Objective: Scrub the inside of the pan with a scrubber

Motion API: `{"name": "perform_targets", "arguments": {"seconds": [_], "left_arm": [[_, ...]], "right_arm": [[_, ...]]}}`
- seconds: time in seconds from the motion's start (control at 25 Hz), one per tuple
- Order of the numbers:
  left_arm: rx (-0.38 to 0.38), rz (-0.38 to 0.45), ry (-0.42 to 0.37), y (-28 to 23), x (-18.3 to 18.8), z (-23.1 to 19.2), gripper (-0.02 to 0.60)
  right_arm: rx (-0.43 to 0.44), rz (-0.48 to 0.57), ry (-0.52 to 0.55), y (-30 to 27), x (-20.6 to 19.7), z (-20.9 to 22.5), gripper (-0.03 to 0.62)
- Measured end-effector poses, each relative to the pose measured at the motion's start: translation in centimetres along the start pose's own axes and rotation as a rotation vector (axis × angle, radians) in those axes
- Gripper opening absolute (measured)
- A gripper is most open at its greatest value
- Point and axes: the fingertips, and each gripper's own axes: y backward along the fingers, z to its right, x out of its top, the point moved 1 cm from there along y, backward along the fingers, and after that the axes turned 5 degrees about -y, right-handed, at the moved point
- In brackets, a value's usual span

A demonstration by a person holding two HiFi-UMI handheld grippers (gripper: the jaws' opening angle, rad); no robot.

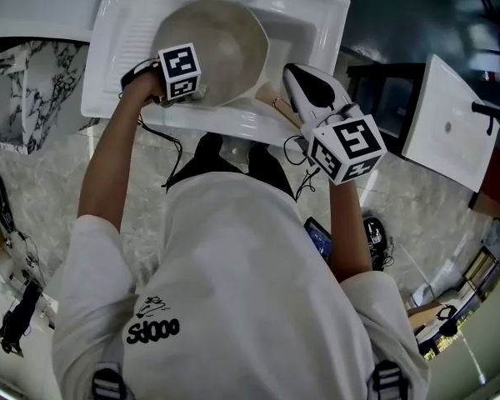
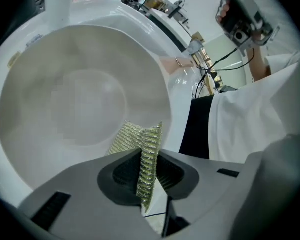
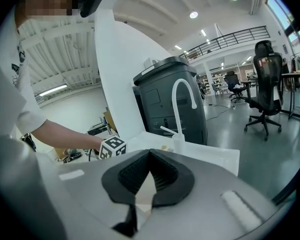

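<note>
Head view: a person stands on a pale, marble-veined tile floor at a white sink [image 1: 308, 23] with a ribbed draining board at 9 o'clock. The pan [image 1: 225, 44], round and pale grey, sits in the basin. The left gripper [image 1: 192, 92] is at the pan's 7 o'clock rim. The right gripper [image 1: 304, 86] hangs above the sink's front edge at the pan's 4 o'clock, apart from it. The white shirt [image 1: 233, 290] carries black print at its lower left, too distorted to read with certainty. Open floor lies on both sides.

Left gripper view: the jaws are clamped on the scrubber [image 2: 135, 136], a green-gold woven mesh standing on edge between them. Its free end reaches over the pan's inner wall at 6 o'clock. The pan's smooth inside fills the left. The sink's rim [image 2: 182, 91] curves past at 3 o'clock, and the faucet post [image 2: 57, 4] rises at 11 o'clock. The right gripper is held in the air at 1 o'clock.

Right gripper view: the jaws meet at their tips with nothing between them. Ahead stand the curved white faucet, a dark grey bin [image 3: 170, 96] behind it and an office chair [image 3: 265, 84] at 3 o'clock on a glossy grey floor with wide open space. The left gripper's marker cube shows at 9 o'clock.
</note>
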Motion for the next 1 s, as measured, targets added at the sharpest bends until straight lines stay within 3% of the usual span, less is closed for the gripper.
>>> {"name": "perform_targets", "arguments": {"seconds": [0.16,0.36,0.44,0.56,0.72,0.84,1.0], "left_arm": [[-0.009,0.12,0.069,0.5,1.3,0.5,0.067],[-0.102,0.392,0.158,2.2,4.0,2.4,0.067],[-0.081,0.479,0.17,3.1,4.8,3.0,0.067],[0.044,0.593,0.17,5.1,5.8,2.6,0.067],[0.301,0.761,0.193,9.2,6.3,1.6,0.069],[0.491,0.9,0.173,13.9,6.6,1.4,0.069],[0.689,1.135,0.176,21.5,6.5,1.7,0.071]], "right_arm": [[-0.008,-0.002,0.025,1.0,0.9,1.2,0.008],[0.015,0.004,0.094,1.5,2.6,1.7,0.008],[0.028,0.014,0.121,1.8,3.6,1.8,0.008],[0.035,0.036,0.162,2.4,5.1,2.2,0.008],[0.026,0.06,0.208,3.1,6.6,2.4,0.008],[0.012,0.099,0.244,3.3,8.5,2.3,0.008],[-0.02,0.165,0.3,3.7,11.6,1.8,0.008]]}}
